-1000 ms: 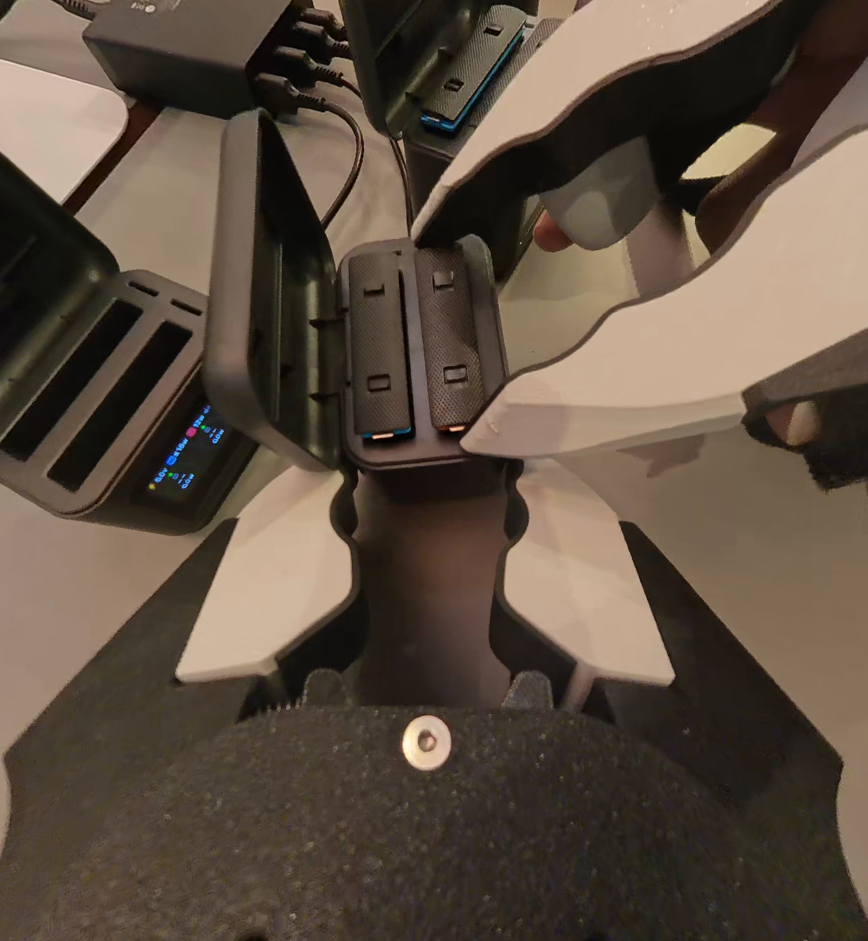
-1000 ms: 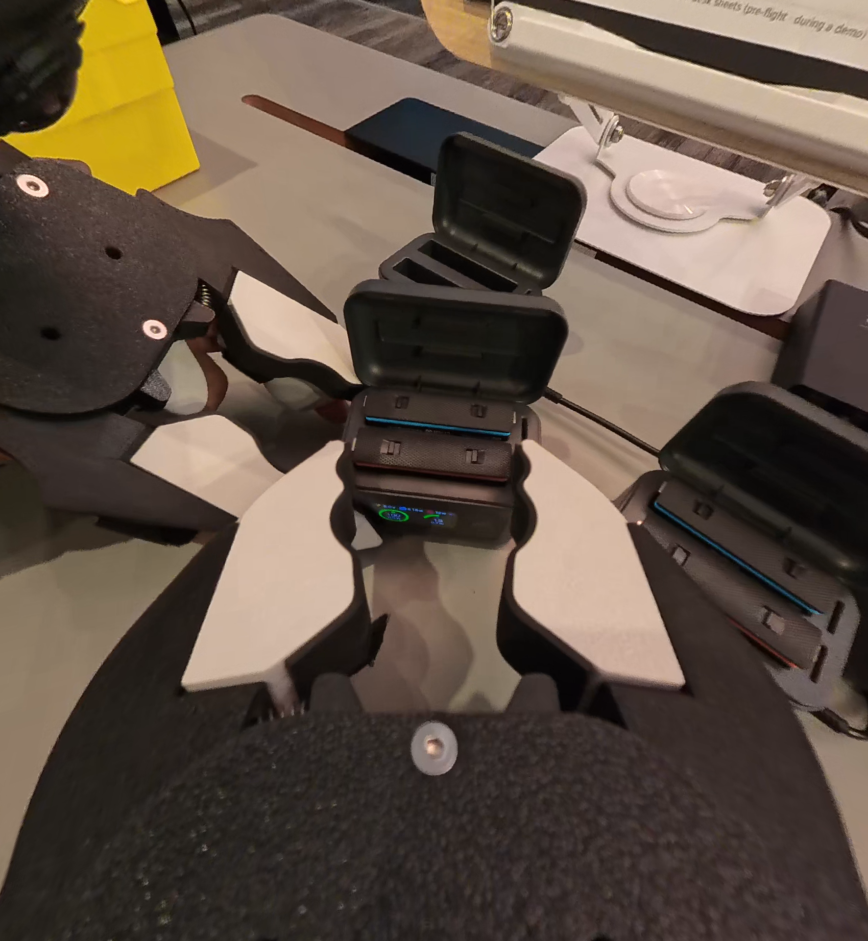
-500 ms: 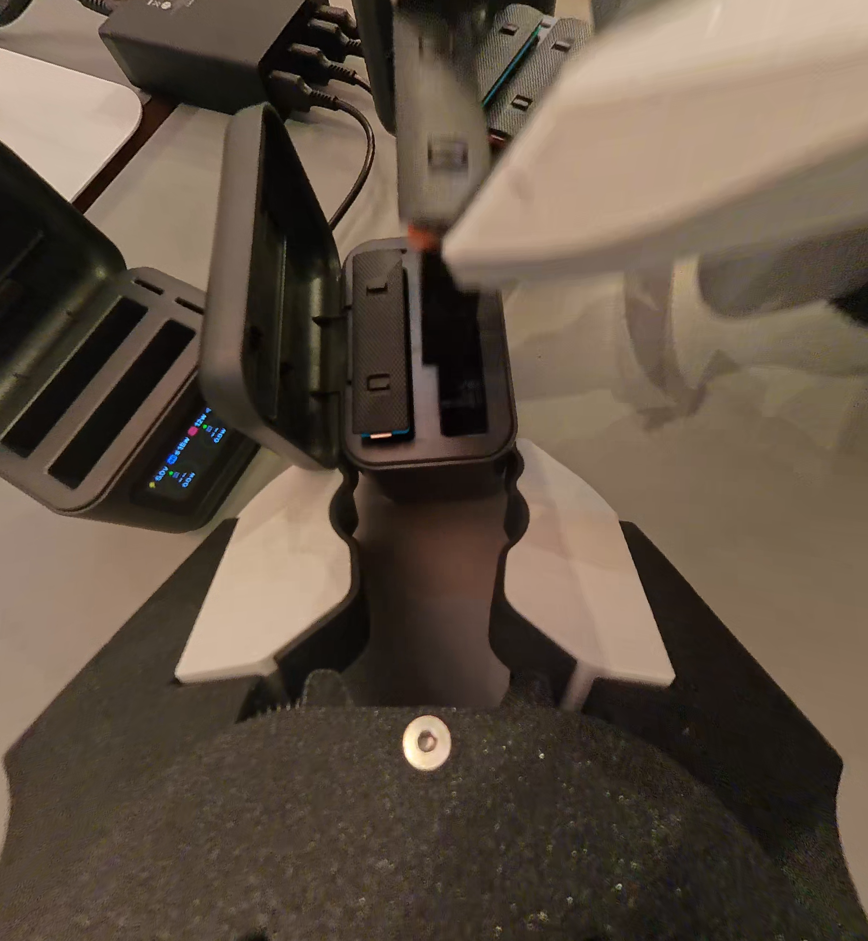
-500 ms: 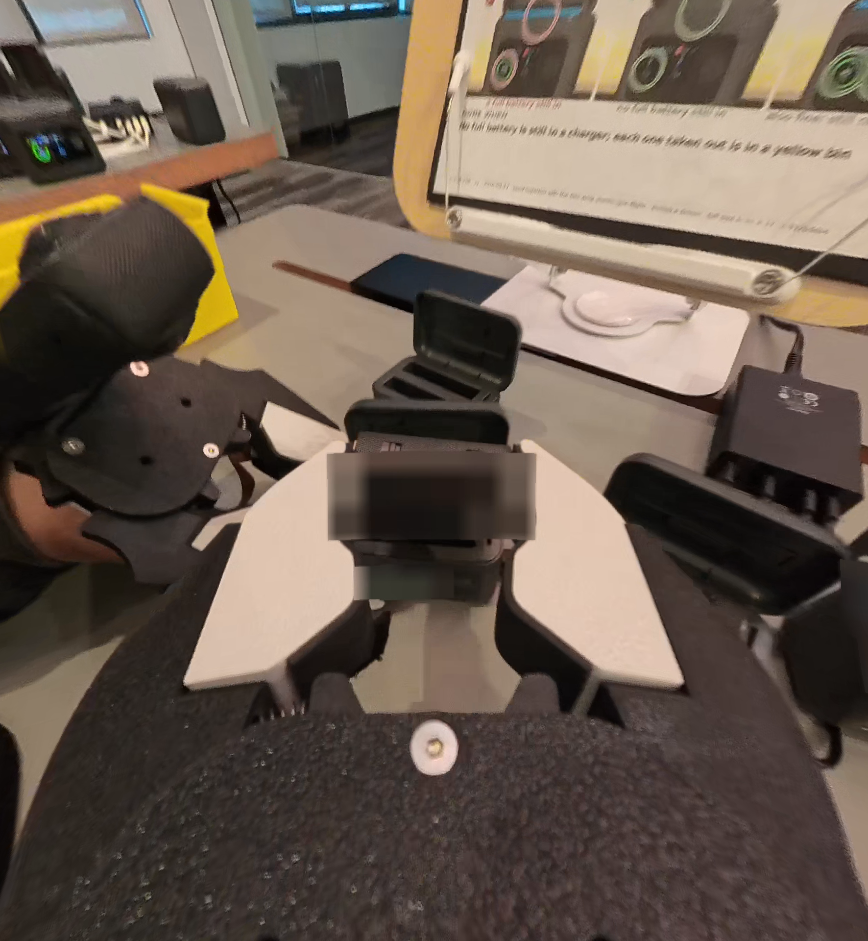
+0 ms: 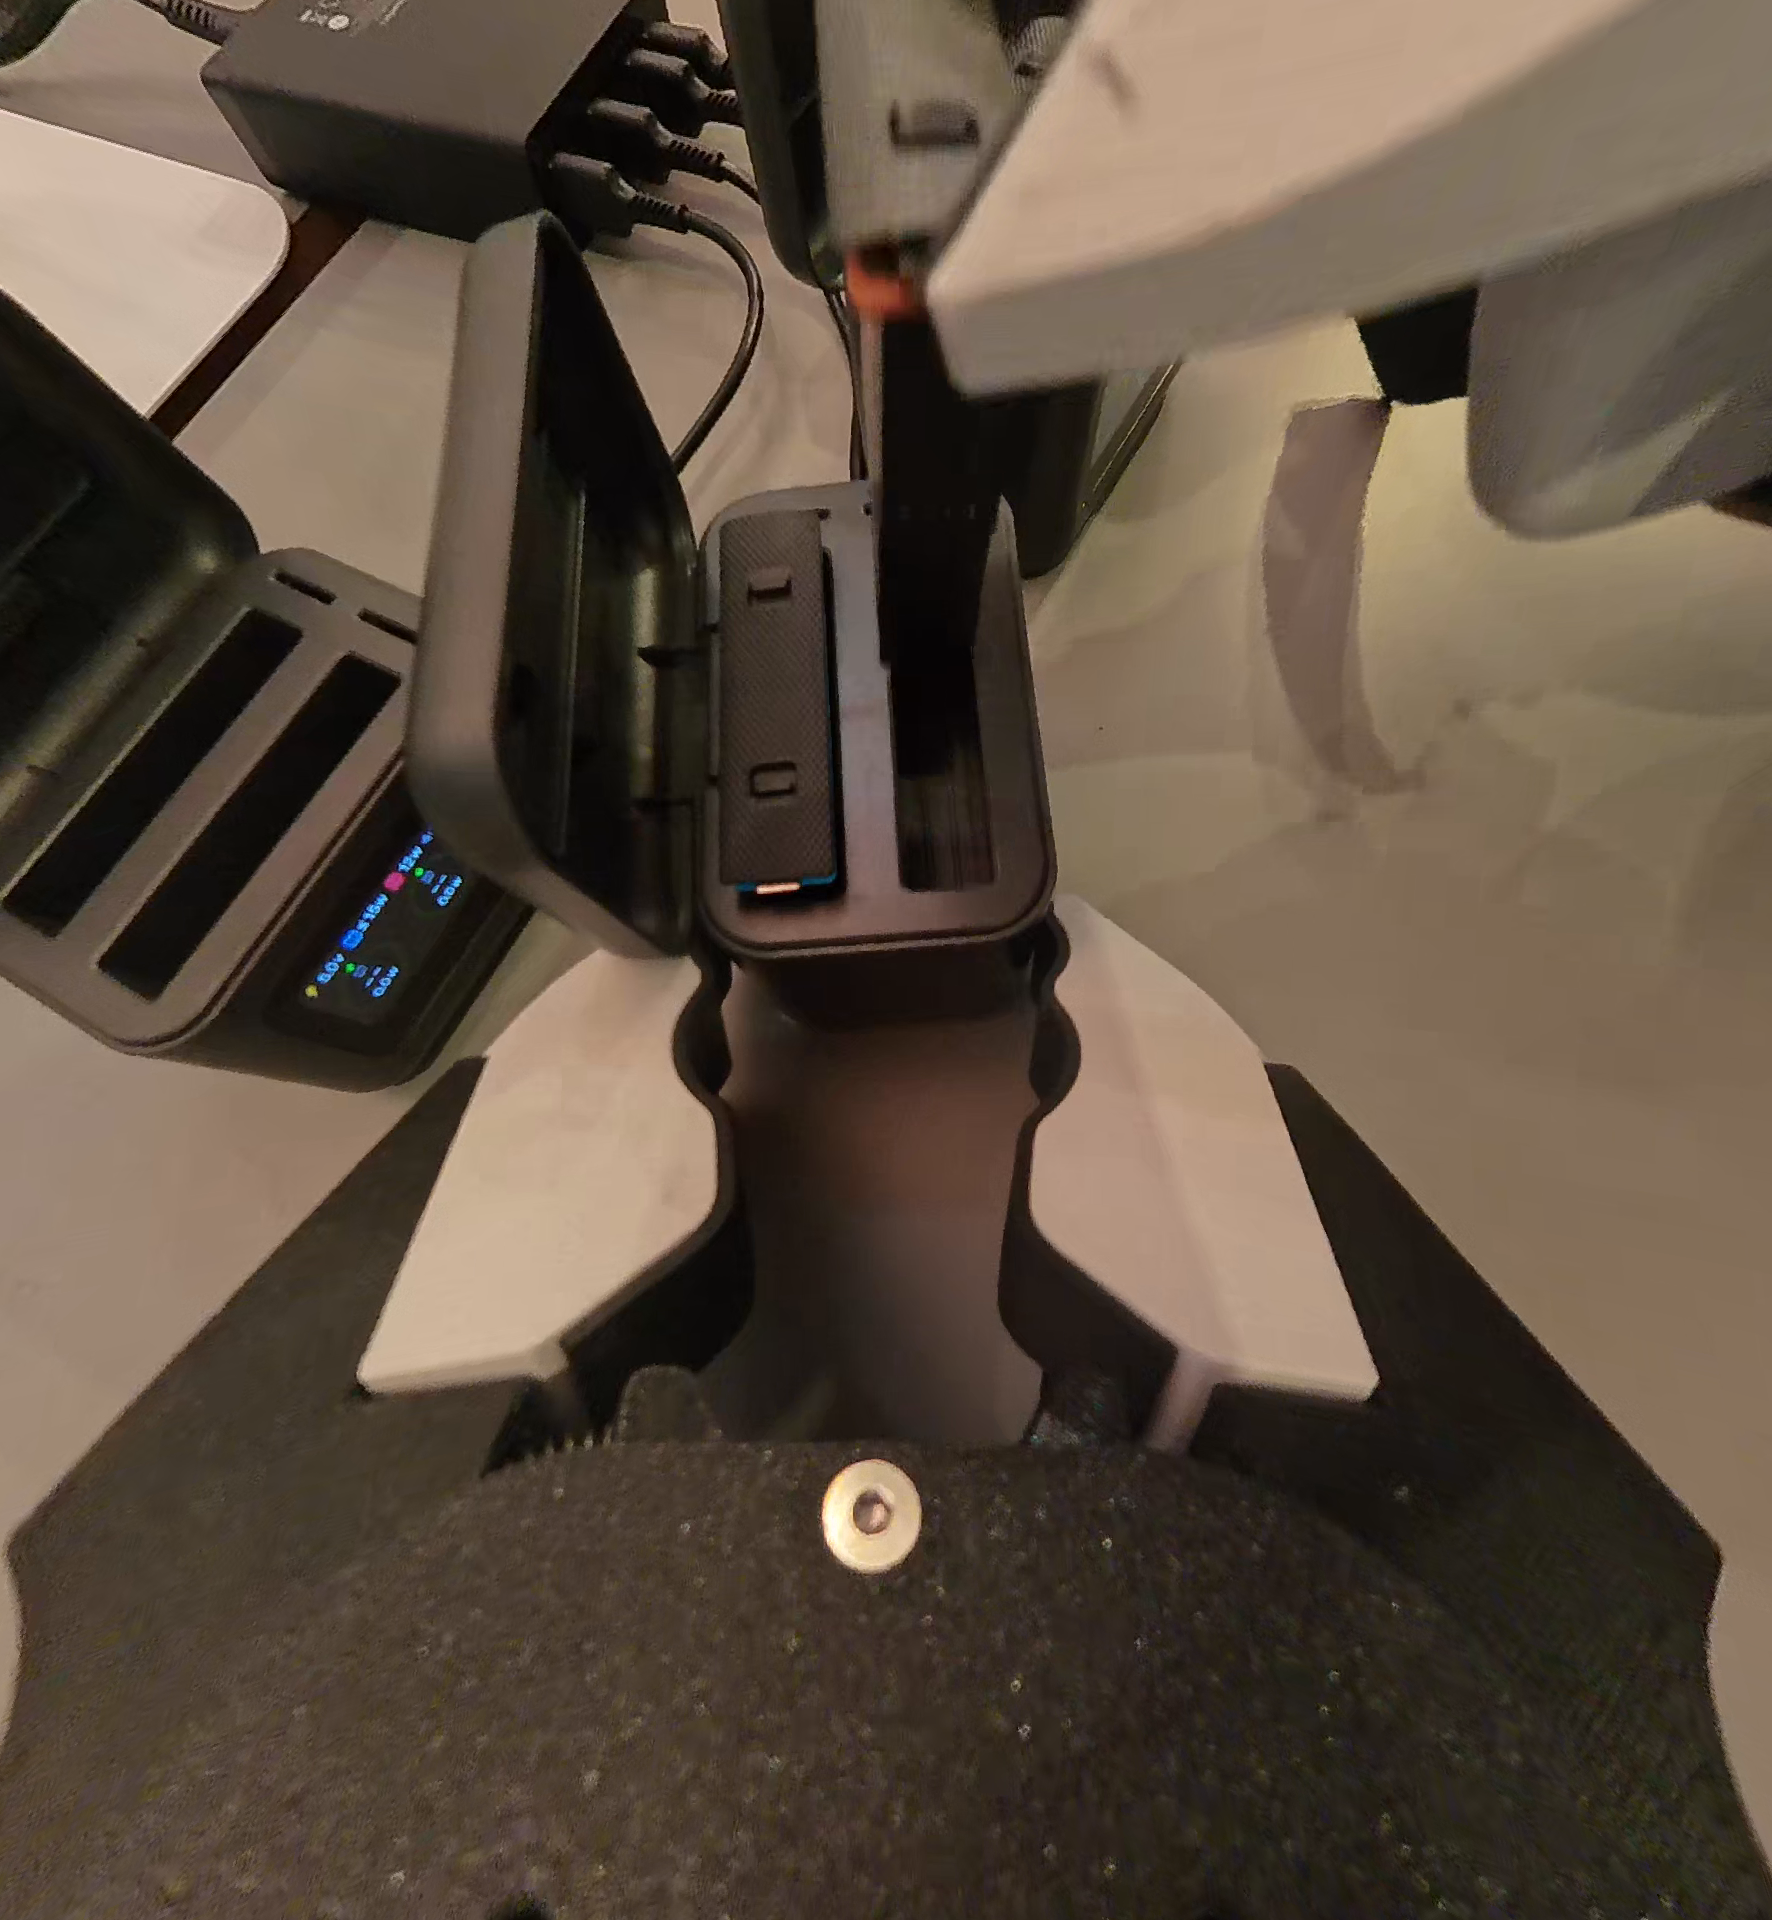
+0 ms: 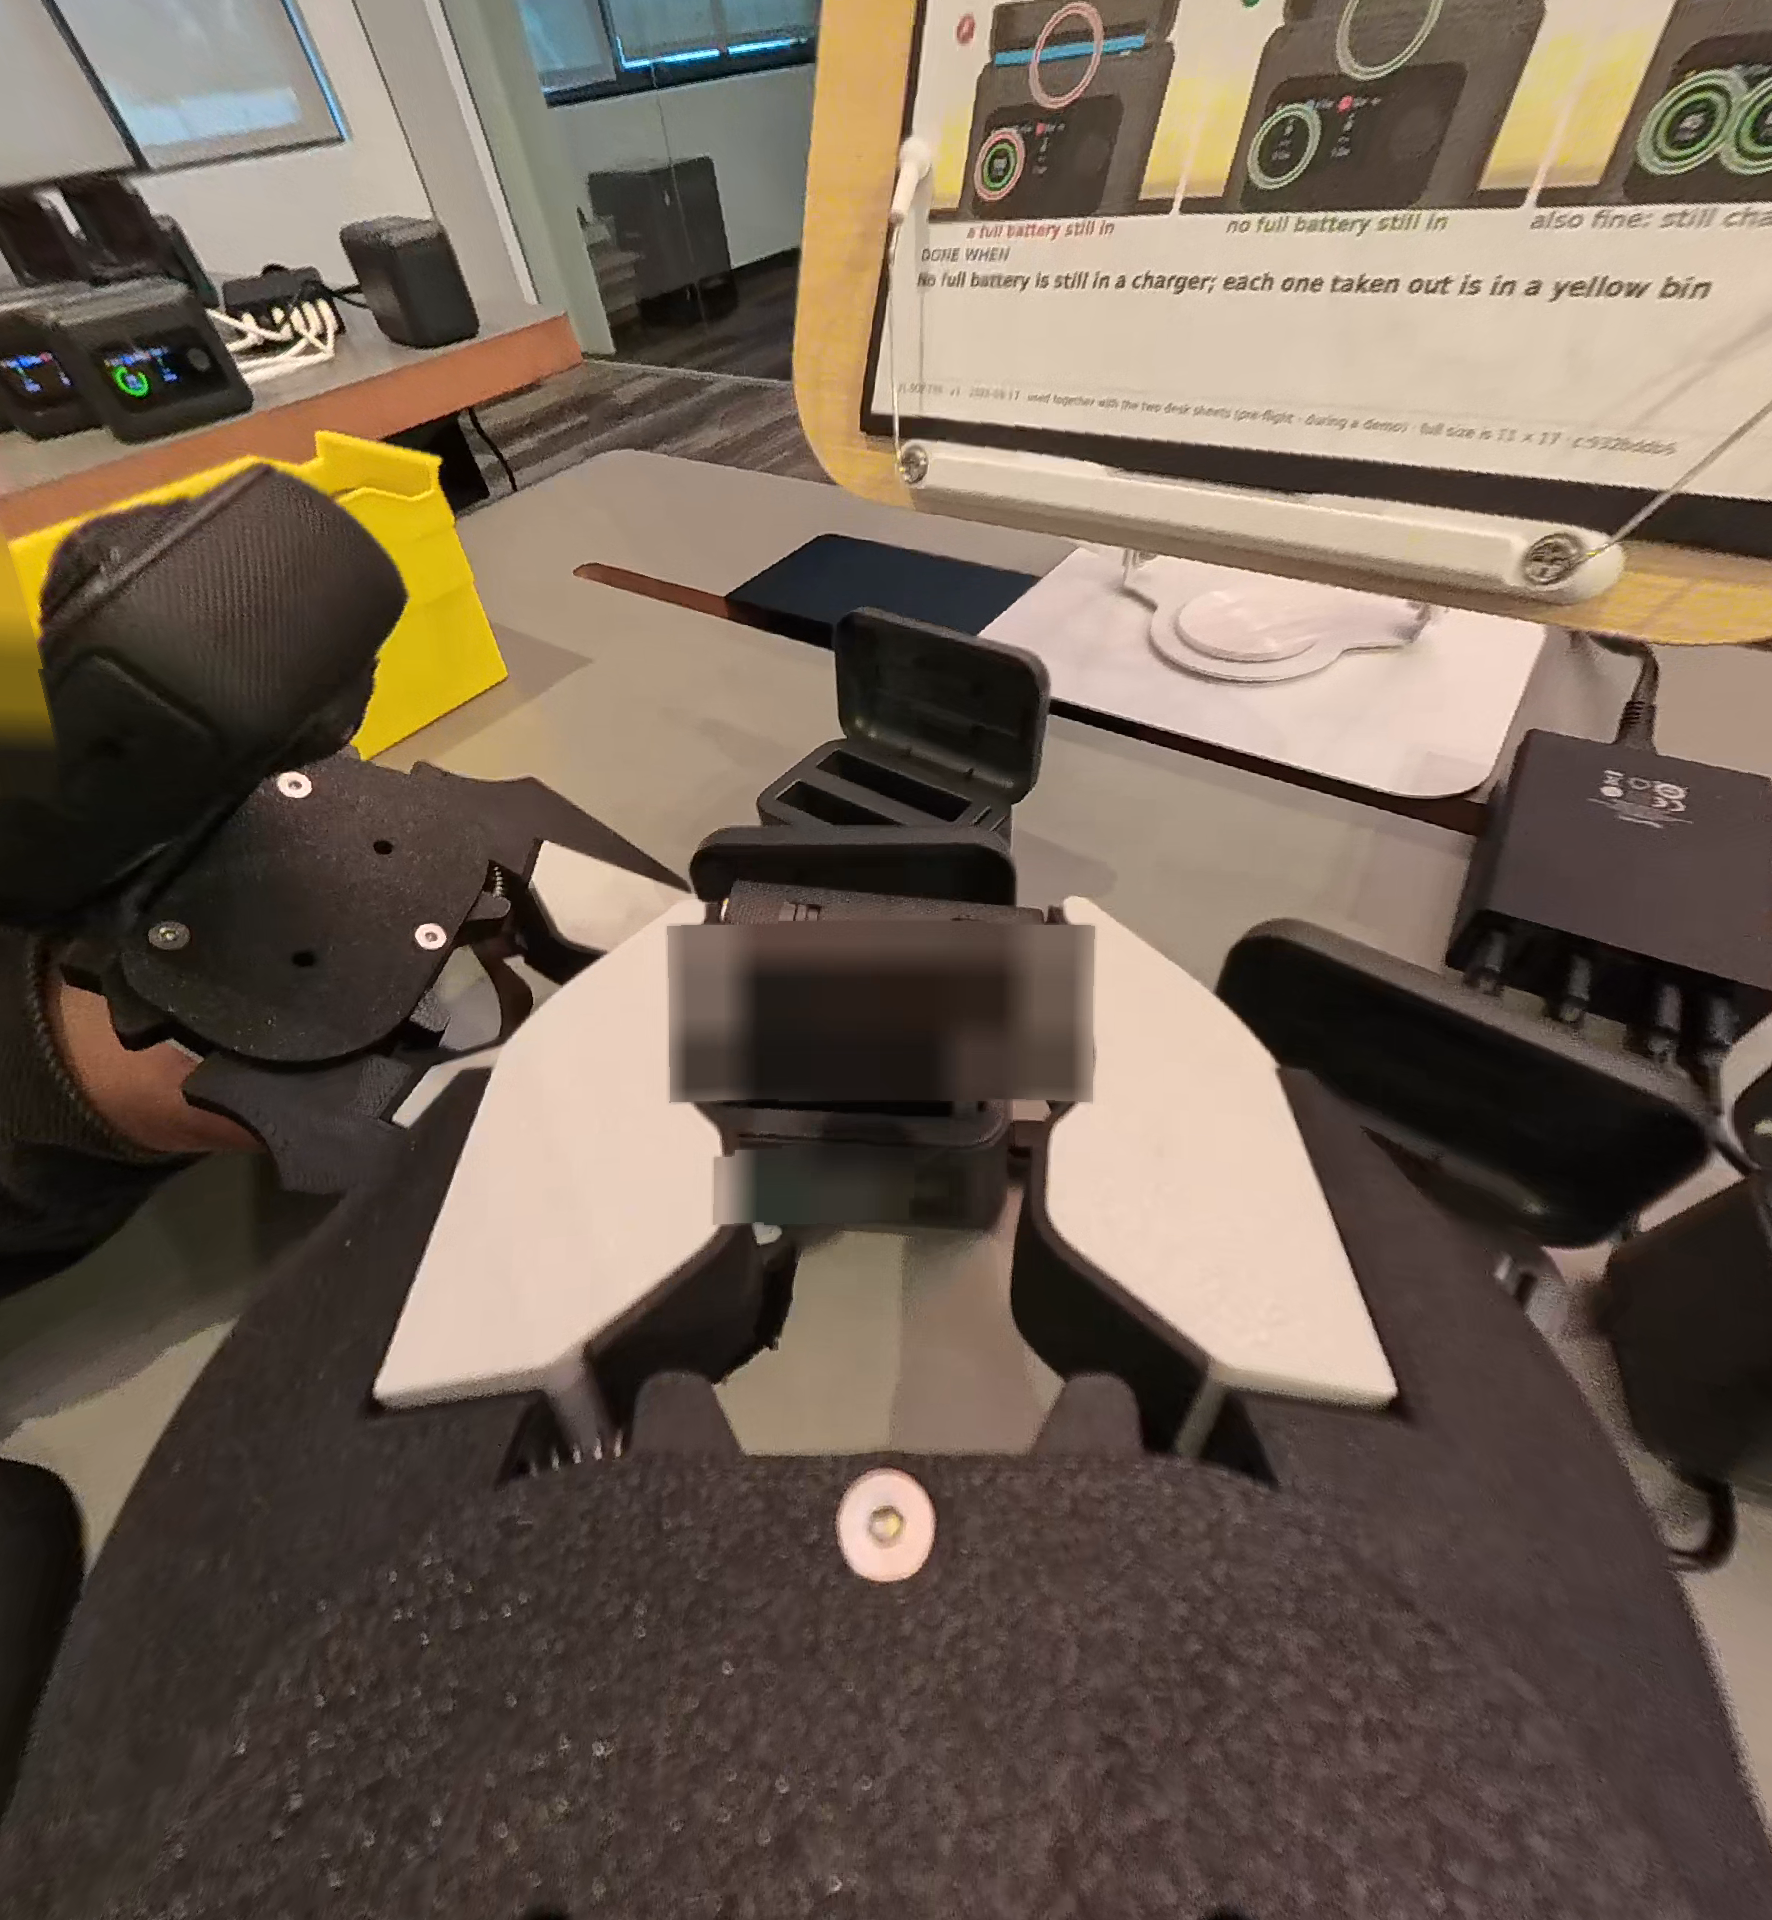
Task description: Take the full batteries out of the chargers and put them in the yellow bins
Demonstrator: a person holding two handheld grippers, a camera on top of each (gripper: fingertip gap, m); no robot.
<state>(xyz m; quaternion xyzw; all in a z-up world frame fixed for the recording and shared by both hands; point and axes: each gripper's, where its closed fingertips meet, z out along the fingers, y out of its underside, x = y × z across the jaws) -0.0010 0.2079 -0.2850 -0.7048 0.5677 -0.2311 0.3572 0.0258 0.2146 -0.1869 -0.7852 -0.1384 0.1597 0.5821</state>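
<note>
Fingers of my left gripper (image 5: 877, 1023) clamp the open charger (image 5: 877, 914) at mid frame; one battery (image 5: 776, 717) sits in its left slot, the right slot is dark and bare. My right gripper (image 6: 887, 1023) has its fingers closed on a second battery (image 5: 897, 156), lifted clear above that charger at the top of the left wrist view. An emptied charger (image 5: 196, 810) stands at the left on the table (image 5: 1433, 831). A yellow bin (image 6: 414, 582) waits at the upper left of the right wrist view.
</note>
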